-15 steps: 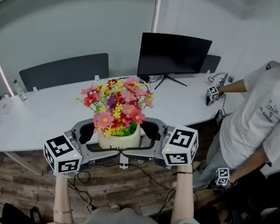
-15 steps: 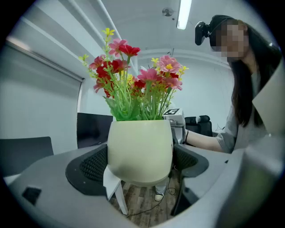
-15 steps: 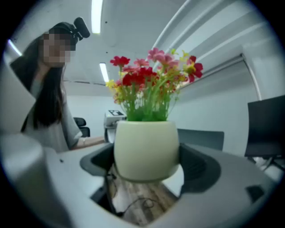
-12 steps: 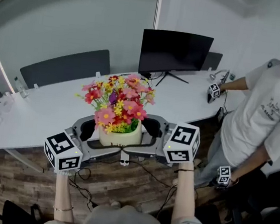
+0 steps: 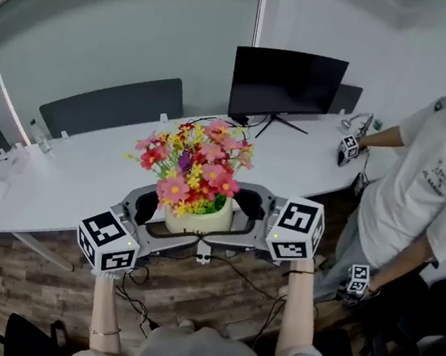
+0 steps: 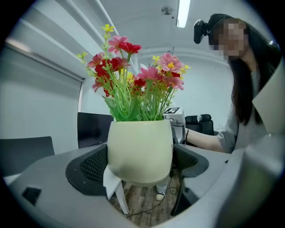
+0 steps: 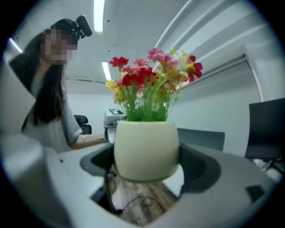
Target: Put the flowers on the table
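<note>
Across the frame's middle runs a long white curved table (image 5: 70, 178). A black monitor (image 5: 287, 80) stands on it at upper right, with dark chairs (image 5: 110, 111) behind and a grey wall beyond. A person in a white shirt (image 5: 423, 190) stands at the right edge. Wood-plank floor (image 5: 185, 289) lies below.

At centre frame is a cream pot (image 5: 195, 221) of pink, red and yellow flowers (image 5: 192, 169). It is upright, held in the air at the table's near edge, with floor showing beneath it. The left tongs (image 5: 159, 222) and right tongs (image 5: 238, 222) are each spread wide. Their ribbed pads press the pot's flanks from opposite ends, and both are grasping it.
</note>
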Tool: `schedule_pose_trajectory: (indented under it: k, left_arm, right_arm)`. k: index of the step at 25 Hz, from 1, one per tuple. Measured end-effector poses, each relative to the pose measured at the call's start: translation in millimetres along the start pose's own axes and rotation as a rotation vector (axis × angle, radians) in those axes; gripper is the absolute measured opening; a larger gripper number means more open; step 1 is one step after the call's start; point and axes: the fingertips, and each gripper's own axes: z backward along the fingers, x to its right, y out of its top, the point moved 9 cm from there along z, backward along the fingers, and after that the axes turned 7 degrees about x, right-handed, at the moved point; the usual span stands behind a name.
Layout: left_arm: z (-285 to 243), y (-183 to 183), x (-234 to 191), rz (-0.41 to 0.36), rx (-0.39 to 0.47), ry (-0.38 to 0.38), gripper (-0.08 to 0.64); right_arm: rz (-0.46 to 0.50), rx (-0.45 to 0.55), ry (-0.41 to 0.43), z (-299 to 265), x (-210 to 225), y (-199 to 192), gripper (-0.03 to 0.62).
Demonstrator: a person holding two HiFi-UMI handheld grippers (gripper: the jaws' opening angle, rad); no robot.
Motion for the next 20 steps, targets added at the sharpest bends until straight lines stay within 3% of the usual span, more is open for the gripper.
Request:
schedule_pose_trajectory:
  k: [20]
  left_arm:
    - [-4.0,-3.7,-1.9,-0.032,-0.007,0.067,0.462]
  right_arm:
    - [0.027,0.03,0.065,-1.1,16.0,-6.4,0.444]
